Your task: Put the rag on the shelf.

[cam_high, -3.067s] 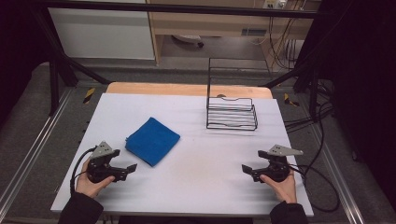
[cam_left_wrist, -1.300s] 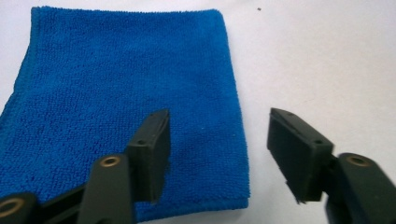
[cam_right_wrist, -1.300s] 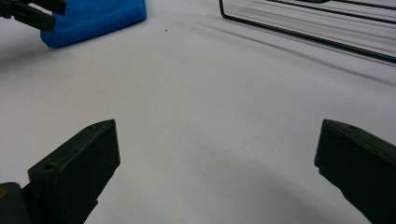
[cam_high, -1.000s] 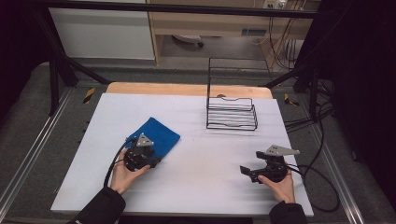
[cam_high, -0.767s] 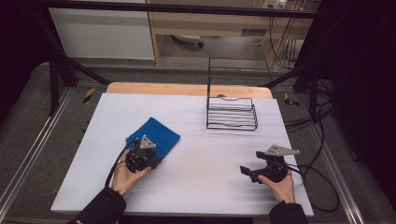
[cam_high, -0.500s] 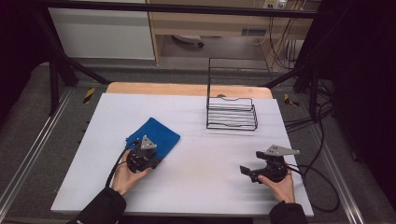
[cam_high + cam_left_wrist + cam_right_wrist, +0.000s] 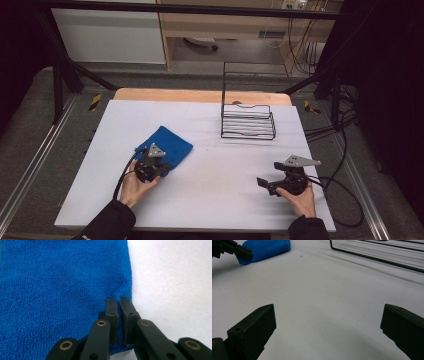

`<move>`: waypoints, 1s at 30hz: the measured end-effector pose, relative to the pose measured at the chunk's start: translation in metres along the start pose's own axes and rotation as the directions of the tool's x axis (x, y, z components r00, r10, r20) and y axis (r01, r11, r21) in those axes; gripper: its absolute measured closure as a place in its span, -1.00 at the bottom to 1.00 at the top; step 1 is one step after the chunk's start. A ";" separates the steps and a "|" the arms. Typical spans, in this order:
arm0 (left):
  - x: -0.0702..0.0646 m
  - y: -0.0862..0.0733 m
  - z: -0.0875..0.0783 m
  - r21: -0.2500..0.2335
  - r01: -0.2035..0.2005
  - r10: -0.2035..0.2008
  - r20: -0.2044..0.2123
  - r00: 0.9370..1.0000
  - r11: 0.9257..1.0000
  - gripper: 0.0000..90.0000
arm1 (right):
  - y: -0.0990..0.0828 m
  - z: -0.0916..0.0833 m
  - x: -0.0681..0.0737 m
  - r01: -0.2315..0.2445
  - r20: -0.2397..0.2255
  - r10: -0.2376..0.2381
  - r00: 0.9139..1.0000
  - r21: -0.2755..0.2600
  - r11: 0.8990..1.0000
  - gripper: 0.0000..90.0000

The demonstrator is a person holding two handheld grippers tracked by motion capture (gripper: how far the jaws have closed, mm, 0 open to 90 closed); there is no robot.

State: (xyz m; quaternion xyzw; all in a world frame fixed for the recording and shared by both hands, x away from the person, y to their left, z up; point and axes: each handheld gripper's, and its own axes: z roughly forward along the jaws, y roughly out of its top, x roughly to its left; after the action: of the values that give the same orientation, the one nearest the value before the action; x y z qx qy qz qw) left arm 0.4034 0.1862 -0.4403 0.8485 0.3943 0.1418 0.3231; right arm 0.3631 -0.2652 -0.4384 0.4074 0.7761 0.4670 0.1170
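The left gripper [image 7: 119, 302] pinches the near edge of the blue cloth [image 7: 167, 145] lying left of the wire rack [image 7: 248, 122]. The right gripper [image 7: 267, 184] rests spread wide on the table [image 7: 215, 210]. It looks like the grasping step; next likely calls for a lift.

blue cloth [image 7: 167, 146], white table [image 7: 215, 200], black wire rack [image 7: 248, 121]

One overhead camera, two riding cameras

The high view is looking forward and down over the tabletop [image 7: 215, 200]; each gripper view is peering along its jaws, close to the surface, all three sharing the blue cloth [image 7: 167, 145].
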 end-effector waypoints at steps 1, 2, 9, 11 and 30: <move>0.003 0.000 -0.002 -0.006 0.019 -0.019 0.018 1.000 1.000 0.91 | 0.000 0.000 0.000 0.001 -0.001 -0.001 1.000 0.000 1.000 -0.99; 0.003 0.000 -0.002 -0.006 0.019 -0.019 0.018 1.000 1.000 0.91 | 0.000 0.000 0.000 0.001 -0.001 -0.001 1.000 0.000 1.000 -0.99; 0.003 0.005 -0.017 -0.069 0.038 -0.032 0.087 0.996 0.997 0.92 | 0.000 0.000 0.000 0.003 -0.003 -0.003 1.000 -0.001 1.000 -0.99; 0.001 0.006 -0.018 -0.072 0.038 -0.031 0.094 0.995 0.997 0.92 | 0.000 0.000 0.000 0.002 -0.004 -0.002 1.000 -0.001 1.000 -0.99; -0.046 0.007 -0.016 -0.055 0.024 -0.010 0.249 0.968 0.998 0.92 | 0.000 0.001 0.000 0.000 -0.007 0.000 1.000 0.003 1.000 -0.98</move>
State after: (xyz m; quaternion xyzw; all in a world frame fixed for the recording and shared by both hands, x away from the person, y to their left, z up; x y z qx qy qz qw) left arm 0.3699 0.1544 -0.4232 0.8465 0.3538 0.0426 0.3956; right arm 0.3633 -0.2643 -0.4389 0.4060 0.7772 0.4670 0.1137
